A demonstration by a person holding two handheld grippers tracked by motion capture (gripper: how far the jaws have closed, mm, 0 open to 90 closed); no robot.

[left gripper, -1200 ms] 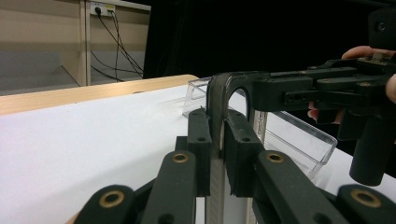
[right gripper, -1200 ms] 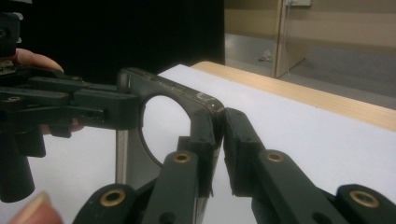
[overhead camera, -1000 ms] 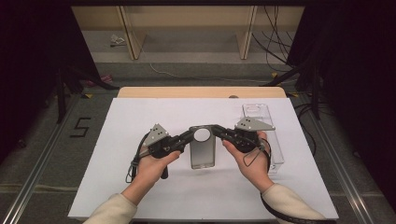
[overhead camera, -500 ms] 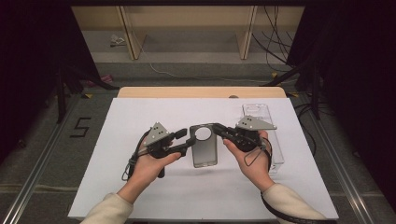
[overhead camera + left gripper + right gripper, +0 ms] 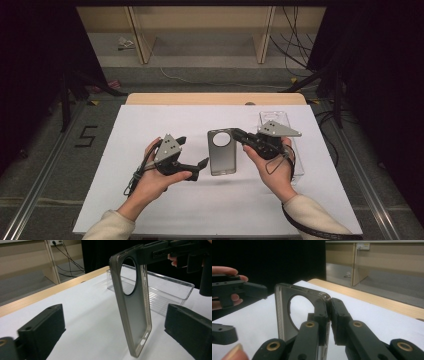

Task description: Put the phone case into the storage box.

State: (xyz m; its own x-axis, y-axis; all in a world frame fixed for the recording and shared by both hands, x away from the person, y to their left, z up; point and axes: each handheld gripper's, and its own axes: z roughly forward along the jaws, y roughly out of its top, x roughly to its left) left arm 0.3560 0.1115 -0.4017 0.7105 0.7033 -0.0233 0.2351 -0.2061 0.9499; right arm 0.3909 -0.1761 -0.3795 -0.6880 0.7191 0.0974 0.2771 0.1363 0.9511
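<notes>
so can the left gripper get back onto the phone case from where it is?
Probably yes. The left gripper has just opened, and the phone case hangs between its spread jaws with nothing in the way. The right gripper pinches the case's top edge, leaving the lower part free.

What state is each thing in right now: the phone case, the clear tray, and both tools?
Phone case: upright, lifted off the table, pinched at its top edge.
Clear tray: empty, resting on the table.
Left tool: open, jaws just opened, apart from the case.
Right tool: shut on the case's rim.
</notes>
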